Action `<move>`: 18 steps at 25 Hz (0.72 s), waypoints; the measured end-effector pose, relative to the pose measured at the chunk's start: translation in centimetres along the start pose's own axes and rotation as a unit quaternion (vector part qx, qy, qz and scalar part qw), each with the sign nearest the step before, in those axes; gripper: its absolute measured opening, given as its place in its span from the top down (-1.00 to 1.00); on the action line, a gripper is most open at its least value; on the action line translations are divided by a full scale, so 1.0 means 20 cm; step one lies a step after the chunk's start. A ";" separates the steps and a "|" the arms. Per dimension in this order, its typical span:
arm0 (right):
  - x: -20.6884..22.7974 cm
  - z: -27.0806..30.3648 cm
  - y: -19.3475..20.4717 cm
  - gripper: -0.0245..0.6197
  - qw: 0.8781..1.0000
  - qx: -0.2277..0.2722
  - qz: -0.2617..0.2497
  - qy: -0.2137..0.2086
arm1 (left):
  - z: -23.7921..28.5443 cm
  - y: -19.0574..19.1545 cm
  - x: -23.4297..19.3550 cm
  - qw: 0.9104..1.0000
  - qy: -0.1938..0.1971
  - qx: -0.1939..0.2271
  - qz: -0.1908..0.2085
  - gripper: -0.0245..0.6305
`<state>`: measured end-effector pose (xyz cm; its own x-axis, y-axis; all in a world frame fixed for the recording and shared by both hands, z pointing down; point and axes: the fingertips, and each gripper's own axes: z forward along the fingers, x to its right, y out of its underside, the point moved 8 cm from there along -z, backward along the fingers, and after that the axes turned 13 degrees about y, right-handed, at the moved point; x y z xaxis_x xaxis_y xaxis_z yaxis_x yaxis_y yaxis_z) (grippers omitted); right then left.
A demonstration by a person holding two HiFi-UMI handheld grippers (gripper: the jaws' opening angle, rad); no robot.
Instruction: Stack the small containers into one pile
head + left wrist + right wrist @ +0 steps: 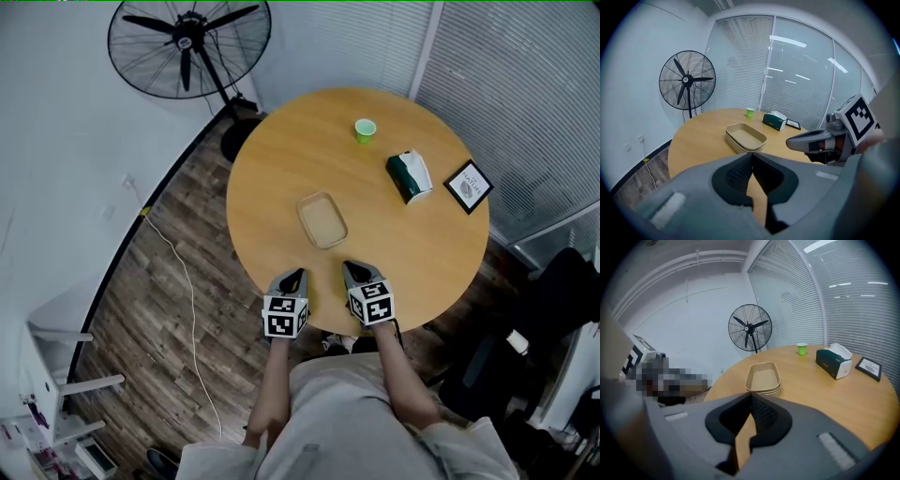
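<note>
Head view: the round table carries the nested containers as one pile, a little nearer the person than the middle, with bare wood on every side. The left gripper and right gripper sit side by side over the near rim, apart from the pile and aimed toward it. A green cup, a tissue box and a framed card keep to the far right part, the card close to the edge. A fan stands on the floor beyond the far left rim.

Left gripper view: its fingers are pressed together at the tips, with nothing between them. The pile lies ahead across a clear strip of table, and the right gripper shows just to the right.

Right gripper view: its fingers are likewise closed and empty. The pile is straight ahead, with open table running right to the tissue box.
</note>
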<state>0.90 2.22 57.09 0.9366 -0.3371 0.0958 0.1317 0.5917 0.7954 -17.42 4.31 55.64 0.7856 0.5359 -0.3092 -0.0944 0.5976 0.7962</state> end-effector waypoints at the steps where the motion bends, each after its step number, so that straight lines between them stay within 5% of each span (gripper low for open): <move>1: 0.00 0.00 0.00 0.92 1.000 0.001 0.000 0.000 | 0.00 0.00 0.00 1.000 0.000 -0.001 0.001 0.93; 18: 0.01 -0.03 -0.01 0.93 1.000 0.004 -0.003 -0.003 | -0.01 0.00 0.01 1.000 -0.001 -0.002 0.002 0.93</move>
<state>1.33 2.43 56.70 0.9338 -0.3454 0.0939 0.1351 0.5831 0.8011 -17.41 4.56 55.35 0.7865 0.5370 -0.3048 -0.1000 0.5979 0.7953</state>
